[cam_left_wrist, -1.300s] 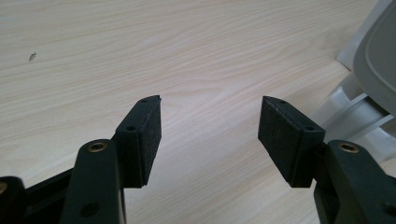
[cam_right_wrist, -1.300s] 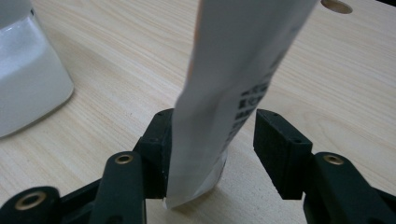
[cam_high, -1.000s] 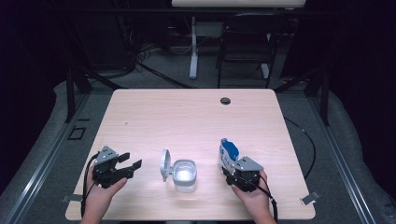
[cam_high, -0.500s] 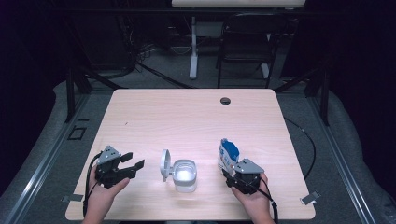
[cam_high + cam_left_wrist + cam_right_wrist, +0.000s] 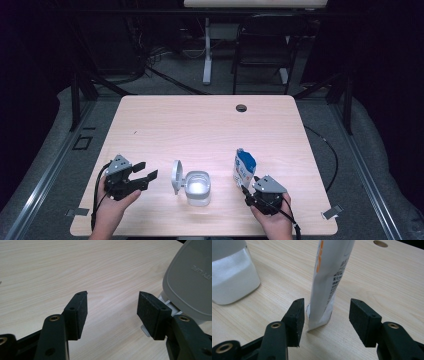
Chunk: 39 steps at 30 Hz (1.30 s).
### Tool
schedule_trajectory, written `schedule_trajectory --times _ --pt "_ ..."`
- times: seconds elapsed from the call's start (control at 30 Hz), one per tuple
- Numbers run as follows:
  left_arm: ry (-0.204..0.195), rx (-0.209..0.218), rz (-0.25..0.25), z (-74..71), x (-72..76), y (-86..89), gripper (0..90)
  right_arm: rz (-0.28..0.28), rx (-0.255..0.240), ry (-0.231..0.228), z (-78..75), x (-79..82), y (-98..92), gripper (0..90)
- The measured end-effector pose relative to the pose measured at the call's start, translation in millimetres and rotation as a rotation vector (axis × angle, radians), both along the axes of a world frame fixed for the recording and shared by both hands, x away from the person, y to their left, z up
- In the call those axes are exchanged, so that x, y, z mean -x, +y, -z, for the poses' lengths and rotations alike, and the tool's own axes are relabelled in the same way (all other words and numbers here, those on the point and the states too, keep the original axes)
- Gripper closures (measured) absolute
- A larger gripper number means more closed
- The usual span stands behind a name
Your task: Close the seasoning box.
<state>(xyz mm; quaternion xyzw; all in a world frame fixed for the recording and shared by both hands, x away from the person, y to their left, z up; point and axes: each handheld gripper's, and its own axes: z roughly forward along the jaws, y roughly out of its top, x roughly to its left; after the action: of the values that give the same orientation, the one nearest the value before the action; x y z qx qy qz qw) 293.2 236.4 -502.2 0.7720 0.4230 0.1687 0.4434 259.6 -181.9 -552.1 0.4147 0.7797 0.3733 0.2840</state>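
Note:
A clear tub (image 5: 198, 188) with white contents stands near the table's front edge, its grey hinged lid (image 5: 176, 176) swung open to the left. That lid (image 5: 190, 280) rises just right of my left gripper (image 5: 113, 293), which is open with nothing between its pads. In the high view the left gripper (image 5: 145, 170) lies left of the tub, pointing toward it. A blue and white pouch (image 5: 244, 167) stands upright right of the tub. My right gripper (image 5: 327, 302) is open around the foot of the pouch (image 5: 329, 277), with gaps on both sides. From above, the right gripper (image 5: 250, 186) sits just in front of the pouch.
The tub's wall (image 5: 232, 277) shows at the left of the right gripper view. A round cable hole (image 5: 241, 107) is at the table's far edge. The light wood table (image 5: 200, 130) stretches bare beyond the objects. A chair and desk legs stand on the floor behind.

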Motion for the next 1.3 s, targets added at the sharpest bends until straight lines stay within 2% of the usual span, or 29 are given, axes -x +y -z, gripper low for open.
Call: schedule_trajectory --times 0.17,0.3,0.43,0.67,0.83,1.03,1.3 --pt "0.008 -0.006 -0.001 0.9 1.0 1.4 42.5 -0.003 0.003 -0.001 0.6 -1.2 -1.1 46.2" --pt "0.007 0.004 -0.012 1.2 0.7 2.2 43.0 -0.005 0.008 -0.003 1.3 -2.4 0.0 46.1" --pt "0.003 -0.006 -0.001 -0.9 1.9 1.6 43.0 -0.02 0.023 -0.009 2.3 -3.2 1.6 46.0" --pt "-0.001 -0.018 0.014 -0.3 3.1 -3.8 46.2 -0.026 0.016 -0.024 2.7 -3.4 4.5 45.8" --pt "0.019 -0.019 0.048 2.1 3.7 -10.6 54.2 -0.028 0.015 -0.02 3.9 -0.8 1.0 45.8" --pt "0.041 -0.061 0.079 2.2 6.3 -21.3 66.7 -0.014 -0.02 -0.026 4.9 1.5 -5.4 45.5" --pt "0.037 -0.073 0.12 -2.8 11.9 -35.1 82.5 -0.001 -0.056 -0.03 4.9 4.9 -12.6 45.1"
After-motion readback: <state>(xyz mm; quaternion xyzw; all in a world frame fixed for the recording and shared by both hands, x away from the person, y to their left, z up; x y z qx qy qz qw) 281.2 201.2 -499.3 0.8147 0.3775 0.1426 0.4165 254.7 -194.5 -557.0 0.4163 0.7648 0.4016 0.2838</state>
